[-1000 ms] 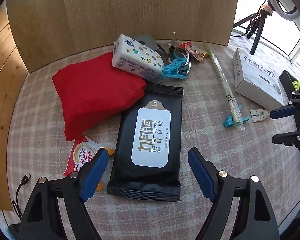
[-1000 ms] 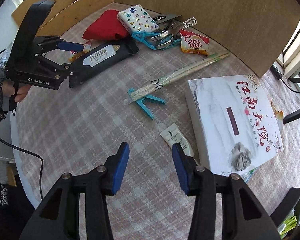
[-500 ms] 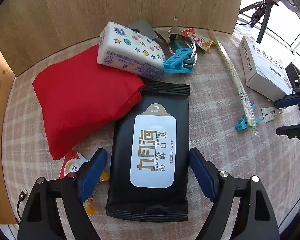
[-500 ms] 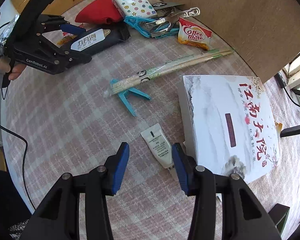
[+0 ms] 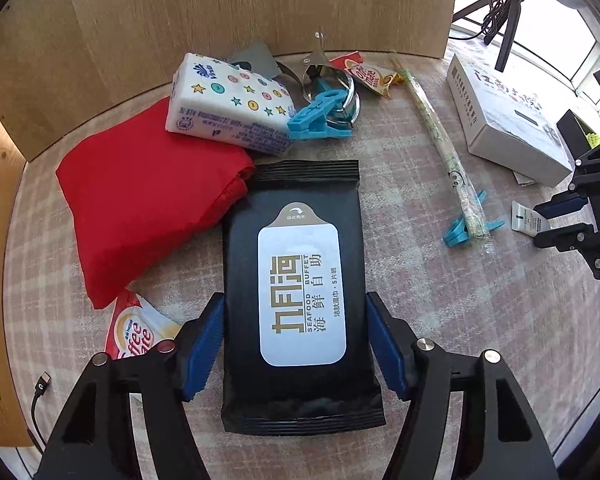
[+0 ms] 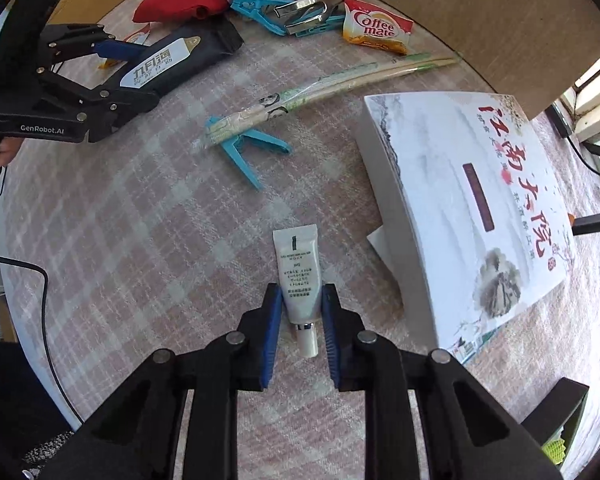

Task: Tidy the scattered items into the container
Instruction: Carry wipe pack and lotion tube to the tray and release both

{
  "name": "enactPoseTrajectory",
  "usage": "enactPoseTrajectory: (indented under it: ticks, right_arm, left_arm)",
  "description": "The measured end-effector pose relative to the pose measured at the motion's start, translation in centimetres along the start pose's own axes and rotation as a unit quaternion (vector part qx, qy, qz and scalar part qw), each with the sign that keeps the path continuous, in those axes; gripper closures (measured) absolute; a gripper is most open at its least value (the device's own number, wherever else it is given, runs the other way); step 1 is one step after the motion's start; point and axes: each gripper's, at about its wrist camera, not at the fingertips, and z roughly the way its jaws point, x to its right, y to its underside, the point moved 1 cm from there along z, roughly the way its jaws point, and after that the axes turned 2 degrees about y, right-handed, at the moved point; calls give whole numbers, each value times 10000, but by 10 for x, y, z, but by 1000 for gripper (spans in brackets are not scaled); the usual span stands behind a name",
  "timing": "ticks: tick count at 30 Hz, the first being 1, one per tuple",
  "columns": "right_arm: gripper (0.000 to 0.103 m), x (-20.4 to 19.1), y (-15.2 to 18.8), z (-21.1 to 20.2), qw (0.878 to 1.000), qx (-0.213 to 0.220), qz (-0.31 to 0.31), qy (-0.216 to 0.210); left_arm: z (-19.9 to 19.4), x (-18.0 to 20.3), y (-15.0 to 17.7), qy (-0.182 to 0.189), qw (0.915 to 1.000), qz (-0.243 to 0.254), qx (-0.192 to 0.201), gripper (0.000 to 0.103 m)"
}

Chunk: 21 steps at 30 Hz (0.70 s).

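Left tongs [image 5: 296, 344] closing around black wet-wipes pack [image 5: 300, 296], blue pads at both long edges; pack flat on checked surface [image 5: 440, 320] beside red pouch [image 5: 148, 200]. Right tongs [image 6: 298, 320] closing, narrow, around small white tube [image 6: 300, 276] beside white box [image 6: 480, 216].

Black plastic tongs [image 6: 298, 320] w/ blue ribbed pads, silver screws, other tongs [image 6: 112, 64] marked GenRobot.AI (white lettering)

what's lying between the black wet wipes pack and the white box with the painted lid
In the right wrist view, wrapped chopsticks resting across a blue plastic clothes peg lie between the black wet wipes pack and the white box; otherwise bare checked tablecloth.
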Motion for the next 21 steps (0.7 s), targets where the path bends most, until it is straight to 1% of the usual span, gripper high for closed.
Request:
enactPoseTrajectory:
  ticks: [4,7,9,12,15,18,19,21]
  right_arm:
    - [87,7,24,-8,9981,234,551,-156]
    - [87,9,43,-21,9941,494,928,-267]
    - [87,9,56,-32,9904,682,1126,-422]
    - [87,12,68,-45,9860,884,1374,-325]
    - [87,18,87,-69,9751,1262,1771,-430]
    - [87,25,110,-95,9613,1654,2147,-504]
    - [87,29,120,-102,9568,1749,2269,-502]
    - [87,28,146,-115,9478,1889,2523,-480]
  left_arm:
    - [-7,10,19,-40,10000,-10,34,39]
    - [-15,16,36,13,9999,-112,65,40]
    - [-23,20,48,20,9998,-172,108,40]
    - [-38,25,63,97,9993,-283,203,40]
    - [-56,32,71,110,9989,-333,307,40]
    - [-78,59,79,58,9984,-191,528,40]
    - [-84,72,74,91,9980,-126,609,40]
    - [-97,87,63,216,9971,39,735,40]
